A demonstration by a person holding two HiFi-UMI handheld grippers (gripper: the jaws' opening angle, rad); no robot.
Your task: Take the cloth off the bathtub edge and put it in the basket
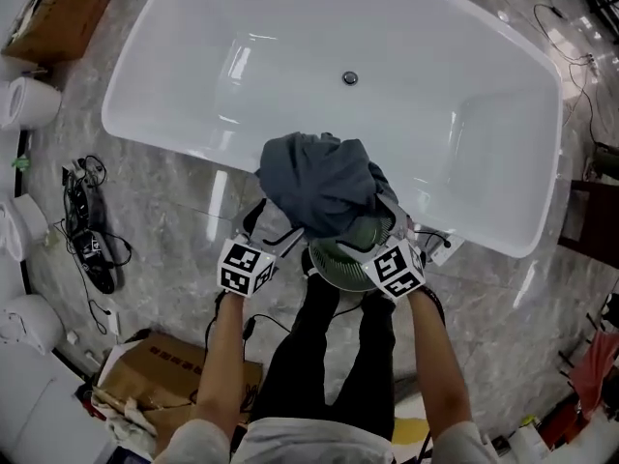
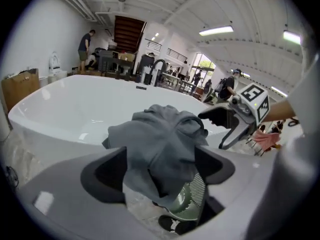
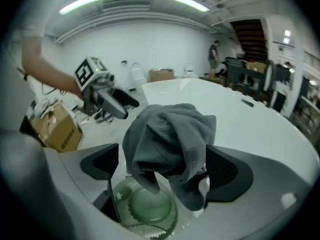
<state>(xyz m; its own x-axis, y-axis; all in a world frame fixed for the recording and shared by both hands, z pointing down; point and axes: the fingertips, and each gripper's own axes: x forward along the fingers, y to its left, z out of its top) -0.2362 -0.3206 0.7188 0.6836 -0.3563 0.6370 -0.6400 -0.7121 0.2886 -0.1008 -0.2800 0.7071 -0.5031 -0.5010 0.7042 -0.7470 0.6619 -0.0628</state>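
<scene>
I see the left hand-held gripper point(image 2: 160, 169) spread wide, gray cloth point(image 2: 160, 136) between its jaws, above the green basket point(image 2: 192, 200).

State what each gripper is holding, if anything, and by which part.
Nothing is gripped. The left gripper and the right gripper both stand open, the grey cloth bunched loose between their jaws, above the green basket.
</scene>
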